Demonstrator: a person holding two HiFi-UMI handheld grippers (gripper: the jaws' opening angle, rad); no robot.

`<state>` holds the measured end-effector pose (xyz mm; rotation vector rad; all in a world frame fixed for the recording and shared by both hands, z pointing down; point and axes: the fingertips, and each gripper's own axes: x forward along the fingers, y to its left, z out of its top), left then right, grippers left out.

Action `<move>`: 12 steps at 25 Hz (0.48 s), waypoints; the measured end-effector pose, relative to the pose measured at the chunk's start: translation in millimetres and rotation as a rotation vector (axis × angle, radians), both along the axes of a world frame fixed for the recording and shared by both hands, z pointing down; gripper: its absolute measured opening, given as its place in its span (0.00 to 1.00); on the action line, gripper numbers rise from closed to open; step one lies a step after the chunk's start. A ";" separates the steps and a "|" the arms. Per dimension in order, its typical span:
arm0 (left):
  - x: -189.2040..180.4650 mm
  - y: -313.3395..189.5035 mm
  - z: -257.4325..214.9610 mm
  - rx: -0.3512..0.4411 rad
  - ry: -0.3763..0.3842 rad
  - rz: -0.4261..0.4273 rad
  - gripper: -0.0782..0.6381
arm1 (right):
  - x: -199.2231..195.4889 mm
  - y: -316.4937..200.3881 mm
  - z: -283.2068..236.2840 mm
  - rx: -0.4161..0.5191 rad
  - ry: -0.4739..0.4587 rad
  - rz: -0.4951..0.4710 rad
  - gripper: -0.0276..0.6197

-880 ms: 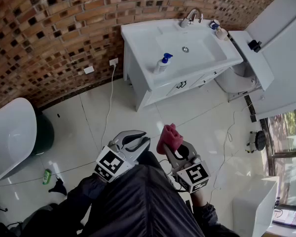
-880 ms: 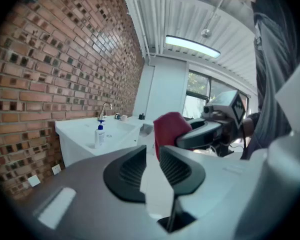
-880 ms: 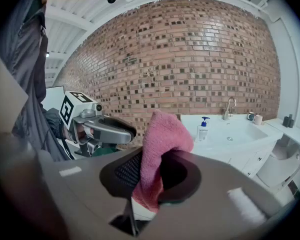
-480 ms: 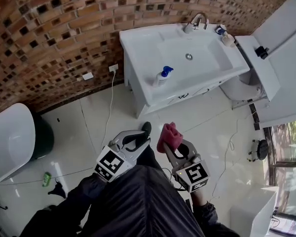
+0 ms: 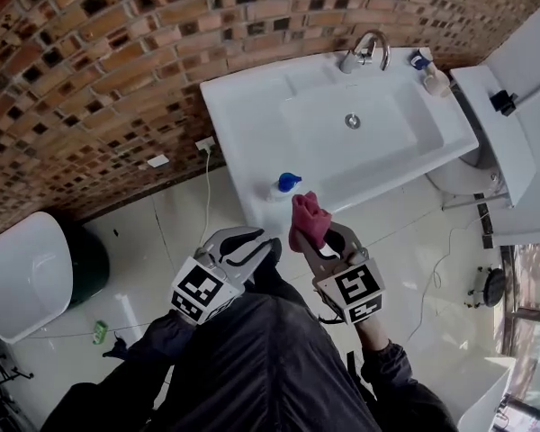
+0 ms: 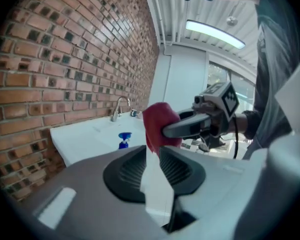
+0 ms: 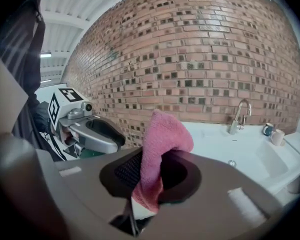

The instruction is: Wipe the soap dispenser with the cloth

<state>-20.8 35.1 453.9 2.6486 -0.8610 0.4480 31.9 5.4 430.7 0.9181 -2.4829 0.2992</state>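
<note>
The soap dispenser (image 5: 283,187), white with a blue pump top, stands at the front left corner of the white sink counter (image 5: 243,115); the left gripper view shows the dispenser (image 6: 123,139) small and far off. My right gripper (image 5: 317,238) is shut on a pink cloth (image 5: 307,219), which sticks up from its jaws (image 7: 157,149) just right of the dispenser in the head view. My left gripper (image 5: 252,246) is shut and holds nothing, low and left of the right one. Both hang short of the counter's front edge.
A brick wall (image 5: 117,52) backs the sink. A chrome faucet (image 5: 364,52) and small bottles (image 5: 432,75) stand at the basin's rear. A toilet (image 5: 504,133) is at the right, a white tub (image 5: 22,273) at the left. A cable (image 5: 202,196) hangs from a wall socket.
The sink and dispenser have come closer in the head view, as I step toward the counter. Both grippers keep their pose, the cloth still clamped in the right one.
</note>
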 end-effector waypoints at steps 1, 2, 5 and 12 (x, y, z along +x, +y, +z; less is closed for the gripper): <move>1.0 -11.1 0.5 0.000 -0.006 -0.008 0.23 | -1.0 -15.1 1.3 -0.006 0.002 -0.008 0.15; 1.7 -19.9 1.9 -0.002 -0.015 -0.014 0.23 | -3.2 -27.7 3.3 -0.012 0.007 -0.019 0.15; 2.2 -37.1 7.3 -0.009 -0.038 -0.033 0.23 | -12.0 -53.4 10.4 -0.027 0.032 -0.064 0.15; 1.6 -62.3 5.9 -0.003 -0.038 -0.047 0.23 | -33.9 -92.7 13.6 -0.069 0.060 -0.126 0.15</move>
